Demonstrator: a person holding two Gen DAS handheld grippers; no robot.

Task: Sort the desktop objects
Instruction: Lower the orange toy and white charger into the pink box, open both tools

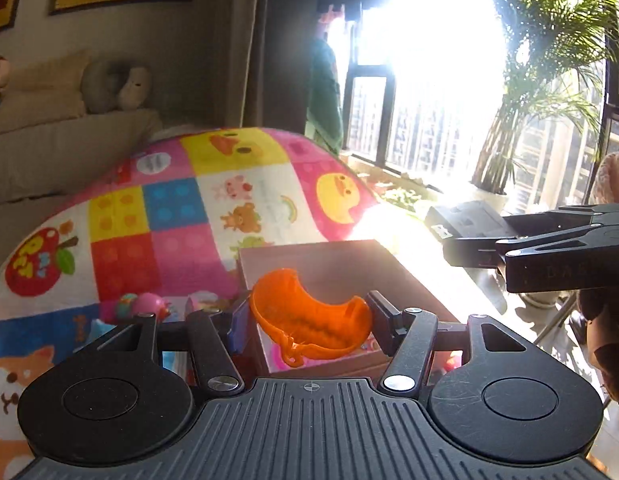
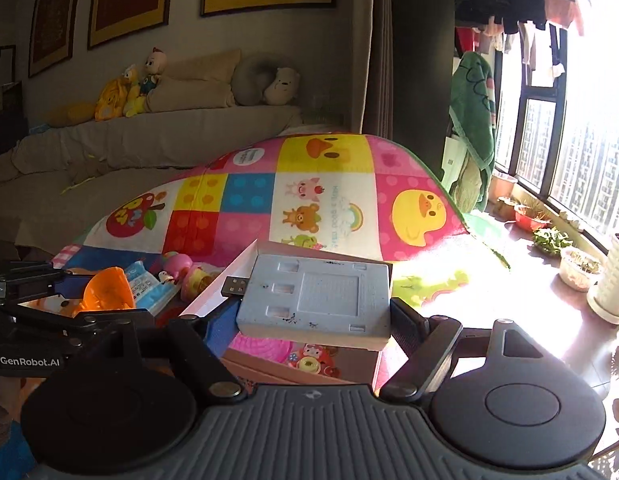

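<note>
My left gripper [image 1: 309, 320] is shut on an orange plastic scoop-shaped toy [image 1: 309, 322] and holds it above an open cardboard box [image 1: 329, 260]. In the right wrist view the same orange toy [image 2: 107, 290] shows at the left. My right gripper [image 2: 313, 316] is shut on a flat pale-blue device [image 2: 317, 296] with a black USB plug [image 2: 235, 286], held over the same box [image 2: 245, 258]. The right gripper also shows in the left wrist view [image 1: 489, 244] at the right, holding the device. Pink toys [image 2: 309, 360] lie inside the box.
A colourful patchwork cartoon mat [image 2: 309, 200] covers the table. Small toys, a pink pig [image 2: 179, 264] and a blue packet [image 2: 149, 284], lie left of the box. A sofa with plush toys [image 2: 149, 120] stands behind. Plant pots [image 2: 577, 268] line the window sill at right.
</note>
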